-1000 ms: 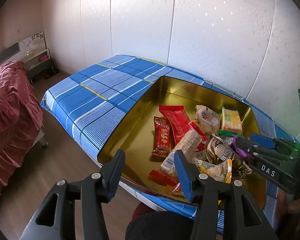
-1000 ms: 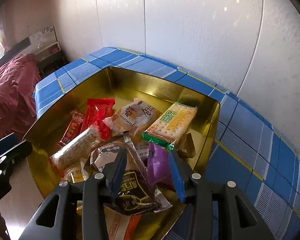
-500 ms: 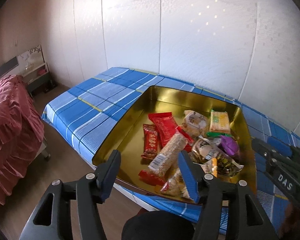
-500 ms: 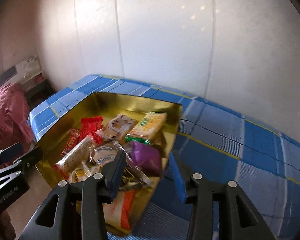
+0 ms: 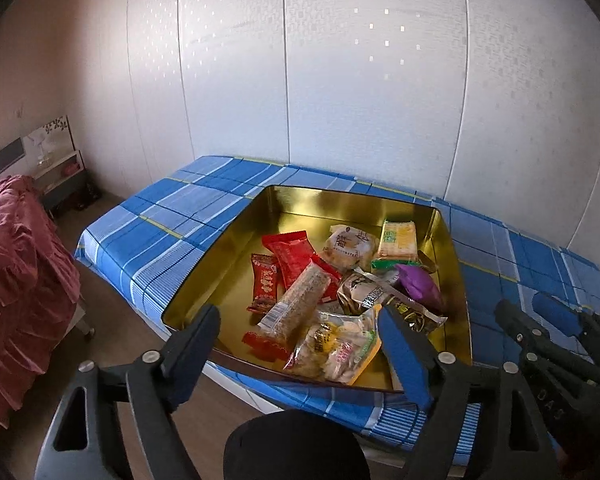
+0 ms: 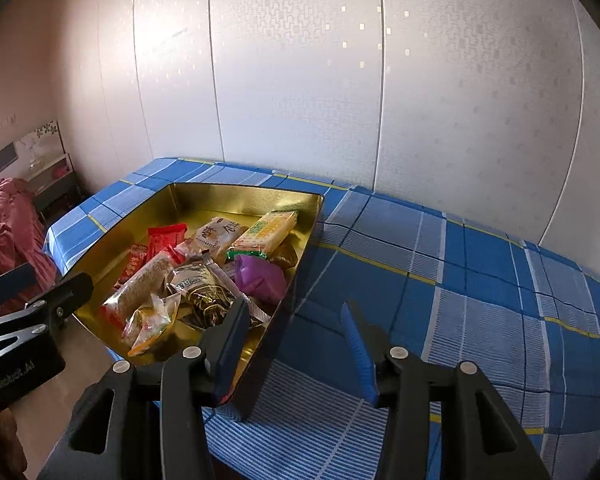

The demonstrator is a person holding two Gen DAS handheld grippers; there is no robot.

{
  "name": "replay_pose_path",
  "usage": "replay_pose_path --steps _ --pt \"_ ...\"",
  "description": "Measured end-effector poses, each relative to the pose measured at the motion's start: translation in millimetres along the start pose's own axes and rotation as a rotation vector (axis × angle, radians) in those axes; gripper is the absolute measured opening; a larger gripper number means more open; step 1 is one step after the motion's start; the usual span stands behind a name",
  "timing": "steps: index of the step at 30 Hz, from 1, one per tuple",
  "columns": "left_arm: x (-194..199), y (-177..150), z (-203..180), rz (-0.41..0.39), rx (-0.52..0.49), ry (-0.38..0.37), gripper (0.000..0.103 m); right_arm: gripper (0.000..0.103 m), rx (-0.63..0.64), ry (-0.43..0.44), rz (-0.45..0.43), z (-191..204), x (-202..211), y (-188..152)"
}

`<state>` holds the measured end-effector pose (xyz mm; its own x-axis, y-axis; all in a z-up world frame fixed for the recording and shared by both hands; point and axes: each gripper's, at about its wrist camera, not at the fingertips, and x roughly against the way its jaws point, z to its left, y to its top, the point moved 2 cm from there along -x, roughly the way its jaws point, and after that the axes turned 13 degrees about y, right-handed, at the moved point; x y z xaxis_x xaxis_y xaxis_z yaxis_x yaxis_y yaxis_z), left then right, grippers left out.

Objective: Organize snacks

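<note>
Left gripper [image 5: 296, 330]: jaws are seen wide apart and opening further, nothing between them; it is held above the near edge of the gold tin [image 5: 228, 240]. Right gripper [image 6: 294, 332]: jaws are parted and opening, nothing gripped; it is held over the tin's right wall and the blue checked cloth [image 6: 440, 280]. The snacks are found piled inside the tin: red packets [image 5: 288, 254], a long cereal bar [image 5: 300, 300], a purple packet [image 6: 260, 276], a green-and-yellow cracker pack [image 6: 266, 230].
</note>
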<state>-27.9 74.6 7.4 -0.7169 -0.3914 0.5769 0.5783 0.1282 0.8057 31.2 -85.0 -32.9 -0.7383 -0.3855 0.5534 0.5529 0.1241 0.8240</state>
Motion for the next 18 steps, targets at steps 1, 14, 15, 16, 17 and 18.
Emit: replay_pose_path --steps 1,14,15,16,17,18 --pt "0.9 0.1 0.6 -0.003 0.002 -0.002 0.082 0.049 0.001 -0.002 -0.002 0.3 0.7 -0.4" --pt "4.0 2.5 6.2 -0.013 0.020 0.001 0.083 0.049 0.024 -0.001 -0.006 7.4 3.3 -1.0" --pt "4.0 2.6 6.5 -0.013 0.021 0.000 0.083 0.049 0.024 -0.001 -0.006 7.5 3.3 -0.9" --pt "3.9 2.7 7.0 -0.012 0.021 0.000 0.083 0.049 0.024 0.000 -0.005 7.6 3.1 -1.0" --pt "3.8 2.8 7.1 -0.013 0.021 0.001 0.083 0.049 0.025 0.000 -0.003 7.8 2.9 -1.1" --pt "4.0 2.9 7.7 -0.013 0.022 0.001 0.084 0.049 0.025 0.000 -0.003 8.0 2.9 -1.2"
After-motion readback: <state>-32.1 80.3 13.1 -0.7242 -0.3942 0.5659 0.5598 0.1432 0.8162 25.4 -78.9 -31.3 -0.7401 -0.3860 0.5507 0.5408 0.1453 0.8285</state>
